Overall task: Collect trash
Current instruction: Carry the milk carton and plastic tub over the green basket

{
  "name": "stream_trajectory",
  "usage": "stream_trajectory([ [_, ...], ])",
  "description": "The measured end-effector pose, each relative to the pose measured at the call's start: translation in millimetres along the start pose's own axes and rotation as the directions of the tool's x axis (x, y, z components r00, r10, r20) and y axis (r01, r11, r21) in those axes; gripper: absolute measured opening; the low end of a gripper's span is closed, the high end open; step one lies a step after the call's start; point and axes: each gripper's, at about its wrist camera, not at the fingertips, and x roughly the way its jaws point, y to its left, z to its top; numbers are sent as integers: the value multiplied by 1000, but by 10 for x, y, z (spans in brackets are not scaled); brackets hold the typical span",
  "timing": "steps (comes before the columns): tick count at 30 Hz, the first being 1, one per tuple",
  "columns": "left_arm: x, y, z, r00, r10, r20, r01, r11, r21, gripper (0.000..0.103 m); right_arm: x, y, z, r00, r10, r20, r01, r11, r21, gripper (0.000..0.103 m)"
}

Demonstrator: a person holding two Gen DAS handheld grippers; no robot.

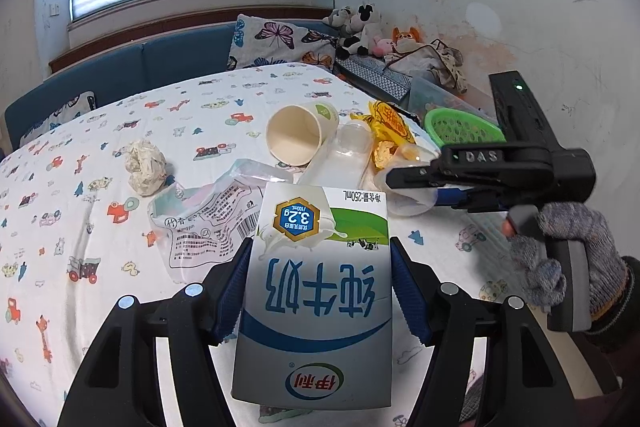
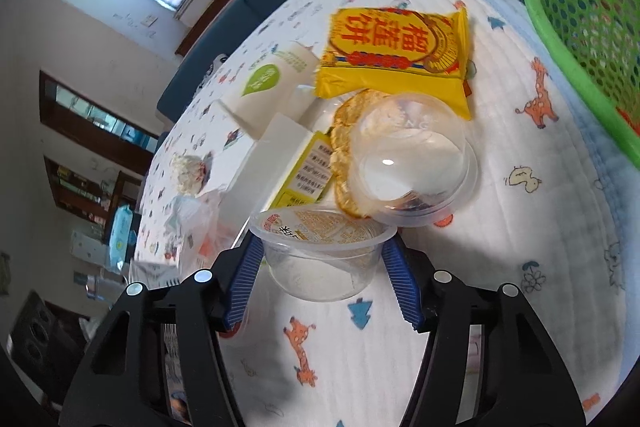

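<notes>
2 grippers are at work over the table (image 1: 100, 167): the left gripper (image 1: 318, 287) is clamped on a milk carton (image 1: 320, 291), stiff and light, gripped across its flat sides. The right gripper (image 2: 322, 259) has its pads against a clear plastic cup (image 2: 320, 259), which looks thin, slippery and easily crushed; its rim seems the firmest hold. A green basket (image 2: 580, 27) waits nearby.

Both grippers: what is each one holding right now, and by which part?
The left gripper clamps the milk carton by its two narrow sides. The right gripper has the clear plastic cup between its pads, at the wall under the rim; firm contact cannot be told.
</notes>
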Motion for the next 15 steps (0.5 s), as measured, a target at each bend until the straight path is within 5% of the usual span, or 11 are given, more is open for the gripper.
stream_trajectory([
  [15, 61, -288, 170, 1000, -27, 7, 26, 999, 32, 63, -518, 57, -244, 993, -58, 99, 75, 979, -187, 60],
])
